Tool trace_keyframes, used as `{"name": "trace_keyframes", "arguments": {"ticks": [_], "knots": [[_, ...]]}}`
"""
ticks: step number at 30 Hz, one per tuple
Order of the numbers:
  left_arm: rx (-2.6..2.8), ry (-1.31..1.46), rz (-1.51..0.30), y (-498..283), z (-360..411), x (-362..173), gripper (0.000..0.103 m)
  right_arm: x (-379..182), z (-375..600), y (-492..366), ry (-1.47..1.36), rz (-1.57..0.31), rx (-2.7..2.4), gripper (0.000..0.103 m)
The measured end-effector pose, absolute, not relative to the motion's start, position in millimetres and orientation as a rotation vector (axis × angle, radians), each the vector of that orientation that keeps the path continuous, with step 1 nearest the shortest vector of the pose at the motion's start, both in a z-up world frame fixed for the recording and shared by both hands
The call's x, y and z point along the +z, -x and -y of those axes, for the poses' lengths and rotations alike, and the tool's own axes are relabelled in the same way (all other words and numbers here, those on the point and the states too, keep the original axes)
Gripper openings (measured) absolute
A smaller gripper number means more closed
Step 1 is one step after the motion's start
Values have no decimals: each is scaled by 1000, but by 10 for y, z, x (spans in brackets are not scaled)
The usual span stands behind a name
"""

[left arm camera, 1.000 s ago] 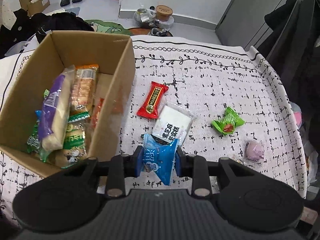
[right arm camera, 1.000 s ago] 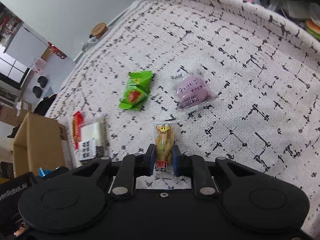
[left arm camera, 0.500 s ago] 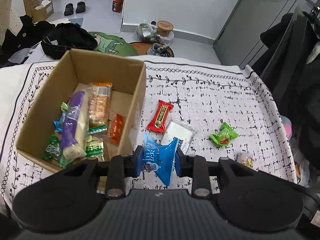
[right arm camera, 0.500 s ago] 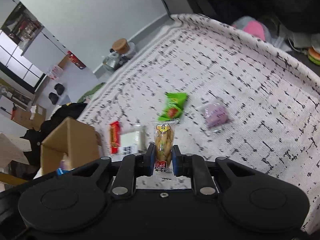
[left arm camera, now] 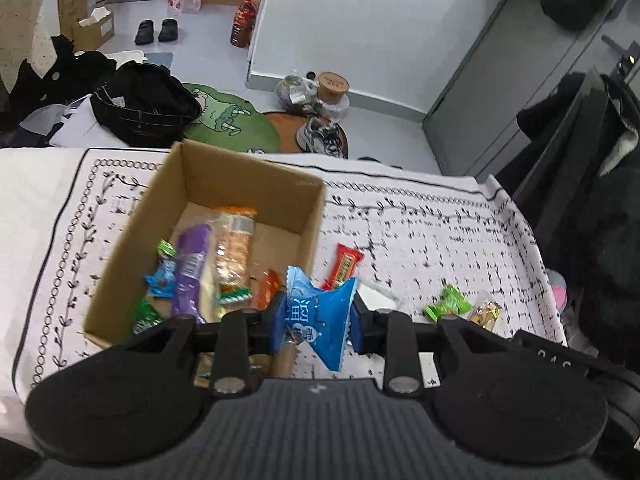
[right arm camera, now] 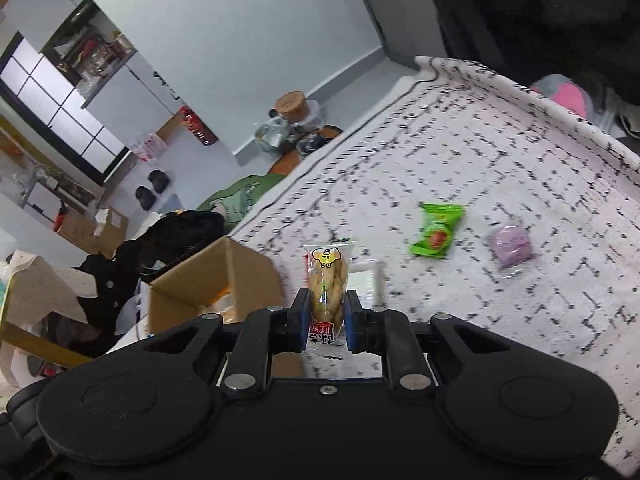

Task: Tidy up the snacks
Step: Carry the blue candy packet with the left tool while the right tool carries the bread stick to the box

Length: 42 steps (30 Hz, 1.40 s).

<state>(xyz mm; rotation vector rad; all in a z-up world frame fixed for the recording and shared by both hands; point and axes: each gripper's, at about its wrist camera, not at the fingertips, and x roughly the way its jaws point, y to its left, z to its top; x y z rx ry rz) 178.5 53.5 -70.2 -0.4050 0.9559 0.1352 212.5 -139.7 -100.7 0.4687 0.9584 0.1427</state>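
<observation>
While its pads pinch a blue packet (left arm camera: 320, 316) printed with white Chinese characters at lower centre, the left tool (left arm camera: 318, 322) hangs beside the cardboard box (left arm camera: 248, 184). Lower centre in its own view, the right tool (right arm camera: 325, 320) clamps a clear twisted-snack packet (right arm camera: 327, 284) bearing a yellow cartoon face and red label.

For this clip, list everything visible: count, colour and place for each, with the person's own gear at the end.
cardboard box: 1, brown, open, on the tablecloth's left part
snacks in the box: several, purple, orange, green, blue wrappers; exact count unclear
red bar: 1, red, on the cloth just right of the box
white packet: 1, white, beside the red bar, partly hidden
green candy: 1, green, on the cloth right of centre
purple snack: 1, purple in a clear wrap, right of the green candy
tablecloth: 1, white with black marks
floor clutter: shoes, bags, jars, beyond the table
blue packet: 1, held in the left gripper
twisted pastry packet: 1, golden, held in the right gripper
</observation>
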Motion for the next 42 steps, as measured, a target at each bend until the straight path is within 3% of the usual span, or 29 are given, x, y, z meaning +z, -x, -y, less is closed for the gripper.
{"name": "trace_keyframes", "arguments": {"ticks": [25,42], "knots": [[137,474,-902,-1947,-1446,-640,30,-953,563,-2338,-488,-933,281,17],[126,450,-944,-2381,-1709,-882,31,-1123,270,-2606,-460,-960,288,17]]}}
